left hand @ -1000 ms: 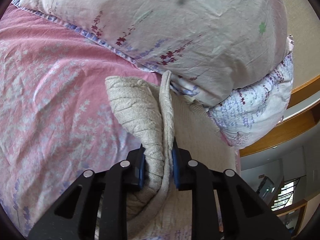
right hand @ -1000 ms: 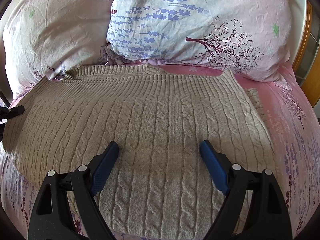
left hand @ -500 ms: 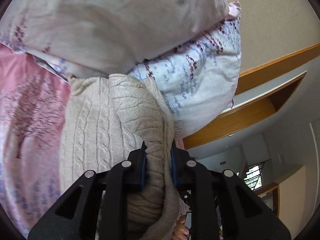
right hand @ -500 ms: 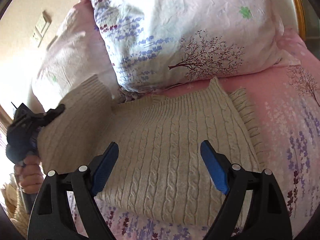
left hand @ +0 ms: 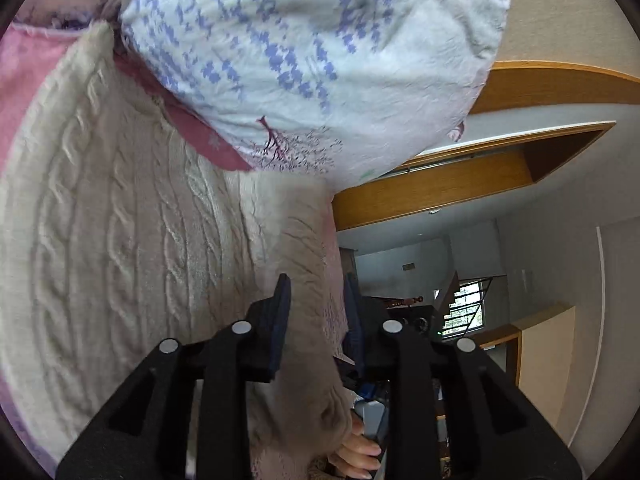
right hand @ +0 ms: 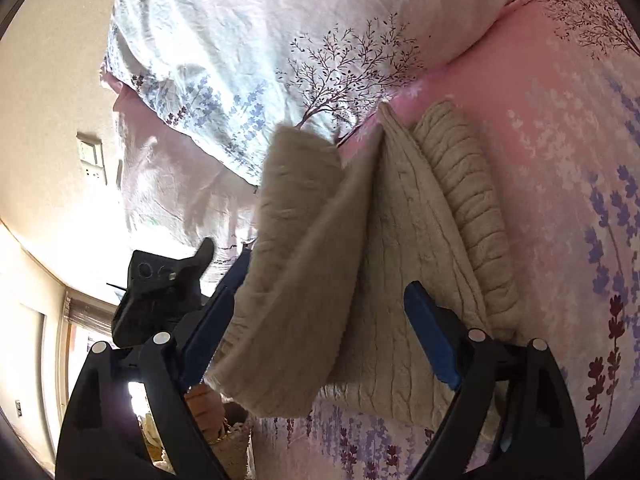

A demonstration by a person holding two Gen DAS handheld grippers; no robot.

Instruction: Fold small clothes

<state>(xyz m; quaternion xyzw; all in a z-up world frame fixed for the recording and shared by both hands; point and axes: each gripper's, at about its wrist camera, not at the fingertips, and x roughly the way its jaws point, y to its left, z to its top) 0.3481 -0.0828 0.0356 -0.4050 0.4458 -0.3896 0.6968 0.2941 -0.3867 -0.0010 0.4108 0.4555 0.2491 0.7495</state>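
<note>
Since the frames a second ago, both wrist views have swung sideways: the left one, which looked across the pink sheet at a pinched fold of knit, now takes in the room's wooden door frame [left hand: 432, 184] and a far window [left hand: 466, 310], and the flat sweater of the earlier right view now has one side lifted and turned over.

The left gripper [left hand: 316, 312] has its jaws opening, parted a modest way, with a fold of the beige cable-knit sweater [left hand: 120, 240] between them; the fabric lies against the left pad, and whether the right pad touches it cannot be told. The rest of the sweater spreads to the left over the pink floral bedsheet [left hand: 24, 76], its top edge just under the white pillow with purple flowers [left hand: 320, 60]. A person's fingers [left hand: 356, 450] show at the bottom edge.

In the right wrist view the right gripper [right hand: 320, 320] stands wide open and holds nothing. The sweater [right hand: 400, 280] lies on the bedsheet [right hand: 560, 160] between and beyond the blue pads, and its raised flap hangs in front of the left pad. The left gripper [right hand: 224, 256] shows at the left, beside that flap. The pillow [right hand: 280, 40] fills the top.
</note>
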